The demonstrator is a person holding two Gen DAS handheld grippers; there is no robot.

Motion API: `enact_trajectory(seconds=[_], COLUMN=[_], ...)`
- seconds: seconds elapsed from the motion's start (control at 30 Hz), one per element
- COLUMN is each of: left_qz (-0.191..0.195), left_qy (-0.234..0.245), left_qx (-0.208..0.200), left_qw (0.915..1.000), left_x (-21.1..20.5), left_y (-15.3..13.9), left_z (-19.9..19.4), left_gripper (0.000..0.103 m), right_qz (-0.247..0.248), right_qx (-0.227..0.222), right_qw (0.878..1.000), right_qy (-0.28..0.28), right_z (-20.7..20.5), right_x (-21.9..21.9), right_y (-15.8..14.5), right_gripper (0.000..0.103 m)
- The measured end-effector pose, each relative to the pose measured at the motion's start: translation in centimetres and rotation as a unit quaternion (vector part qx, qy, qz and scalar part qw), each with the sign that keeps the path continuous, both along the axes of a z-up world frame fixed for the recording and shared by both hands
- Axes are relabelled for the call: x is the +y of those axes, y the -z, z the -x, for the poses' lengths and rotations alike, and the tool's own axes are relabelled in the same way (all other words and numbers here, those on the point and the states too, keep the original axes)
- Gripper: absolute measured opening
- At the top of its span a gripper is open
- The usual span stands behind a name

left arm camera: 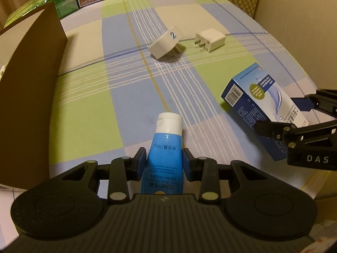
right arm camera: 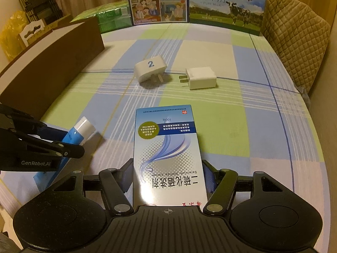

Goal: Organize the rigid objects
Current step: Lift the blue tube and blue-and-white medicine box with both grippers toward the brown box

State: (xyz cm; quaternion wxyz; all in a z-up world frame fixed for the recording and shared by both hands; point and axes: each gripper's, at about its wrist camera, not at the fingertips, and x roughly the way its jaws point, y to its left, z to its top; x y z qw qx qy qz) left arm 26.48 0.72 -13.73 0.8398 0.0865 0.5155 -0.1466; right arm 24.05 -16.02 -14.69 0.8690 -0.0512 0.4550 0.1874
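Observation:
My left gripper (left arm camera: 164, 158) is shut on a blue hand-cream tube (left arm camera: 166, 145) with a white cap, which points away over the checked cloth. The tube (right arm camera: 84, 129) and the left gripper (right arm camera: 71, 141) also show at the lower left of the right wrist view. My right gripper (right arm camera: 168, 175) is shut on a blue and white lotion box (right arm camera: 166, 139), its pads against the long sides. The box (left arm camera: 259, 97) hangs tilted at the right, with the right gripper (left arm camera: 284, 116) on it. A white plug marked 2 (right arm camera: 150, 70) and a white charger (right arm camera: 200, 78) lie farther back.
A brown cardboard box (right arm camera: 52, 63) stands along the left side, its wall (left arm camera: 31, 84) close to my left gripper. Milk cartons (right arm camera: 227, 4) and a green package (right arm camera: 109, 16) line the back edge. A quilted chair back (right arm camera: 294, 42) is at the right.

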Motion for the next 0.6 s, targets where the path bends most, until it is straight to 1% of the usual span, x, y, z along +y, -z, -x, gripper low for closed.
enact_trajectory(seconds=[0.6], left_qz=[0.034], left_qy=[-0.022], left_qx=[-0.055], left_qw=[0.9976], left_x=[1.3], left_y=[-5.3], left_z=[-0.2], left_gripper=[0.032], right_qz=[-0.014], right_qx=[-0.028], right_qw=[0.999], right_qy=[-0.017], right_z=[-0.7], right_x=[1.2], right_y=[-2.5], right_gripper=[0.062])
